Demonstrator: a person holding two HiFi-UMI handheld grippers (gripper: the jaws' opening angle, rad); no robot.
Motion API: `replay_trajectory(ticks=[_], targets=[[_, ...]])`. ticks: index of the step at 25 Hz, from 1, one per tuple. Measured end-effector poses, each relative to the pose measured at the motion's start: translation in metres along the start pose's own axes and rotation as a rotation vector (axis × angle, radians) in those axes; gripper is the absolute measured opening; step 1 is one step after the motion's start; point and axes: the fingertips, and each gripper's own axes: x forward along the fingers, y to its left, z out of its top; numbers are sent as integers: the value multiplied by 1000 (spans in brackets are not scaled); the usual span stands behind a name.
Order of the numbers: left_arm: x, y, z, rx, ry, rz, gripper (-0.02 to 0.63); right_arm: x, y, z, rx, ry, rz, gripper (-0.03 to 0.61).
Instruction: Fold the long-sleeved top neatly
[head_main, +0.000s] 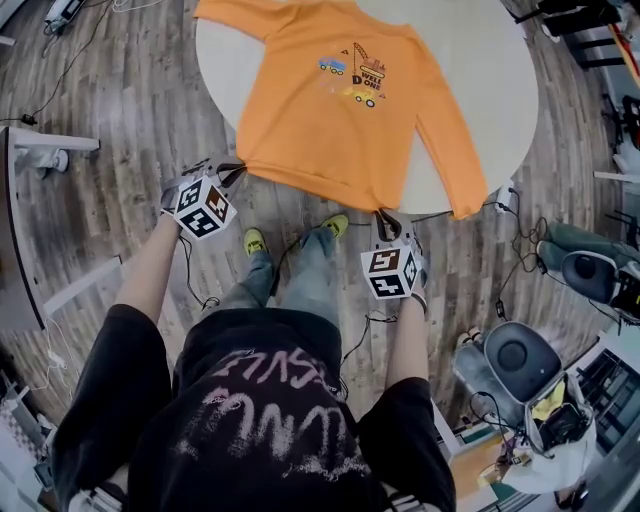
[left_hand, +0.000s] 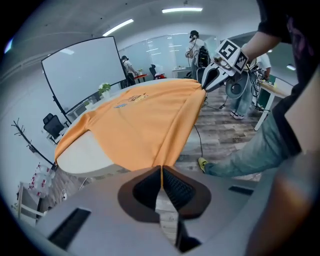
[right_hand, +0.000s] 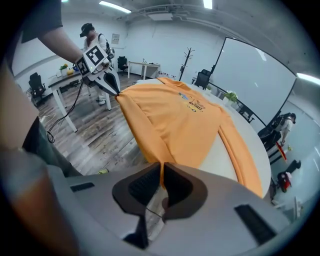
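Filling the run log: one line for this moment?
orange long-sleeved top: spread on round white table, print up | left gripper: shut on hem corner | right gripper: shut on other hem corner

Round white table (head_main: 500, 80) on wood-plank floor (head_main: 130, 120). Grey chair (head_main: 515, 355) on the floor, right of the table. Whiteboard (left_hand: 82, 72) behind table, small plant (left_hand: 105, 89) near its lower edge. Coat stand (right_hand: 189, 57) by far wall. Bystander (right_hand: 92, 32) stands well apart from the table.
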Motion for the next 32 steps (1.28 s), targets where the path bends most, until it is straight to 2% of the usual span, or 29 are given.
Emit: replay_trajectory(ticks=[2, 4, 6, 7, 9, 12, 15, 18, 20, 25, 29, 32], targets=[[5, 0, -1, -23, 12, -11, 23, -1, 2, 0, 3, 1, 12, 35], [9, -3, -2, -42, 31, -42, 53, -2, 3, 1, 14, 5, 35, 46], [8, -7, -5, -51, 41, -85, 135, -6, 2, 4, 47, -1, 61, 66], [4, -8, -7, -55, 40, -95, 155, -10, 1, 5, 64, -5, 71, 75], [-7, -5, -15, -78, 34, -89, 156, -16, -2, 5, 85, -9, 81, 92], [-24, 5, -26, -156, 8, -61, 153, -29, -11, 0, 120, -21, 59, 120], [-45, 24, -25, -231, -49, 2, 109, -44, -23, -7, 191, -27, 0, 107], [-62, 46, -13, -291, -120, 69, 20, -62, -44, -8, 280, -68, -97, 27], [-69, 56, -1, -327, -166, 86, 14, -75, -57, -8, 339, -104, -147, 6], [-80, 67, 40, -413, -299, 83, 12, -104, -70, -18, 485, -165, -217, 5], [-86, 75, 80, -430, -421, 42, 12, -122, -73, -35, 609, -179, -301, 5], [-87, 72, 102, -452, -459, 7, 12, -131, -75, -53, 695, -178, -342, 5]])
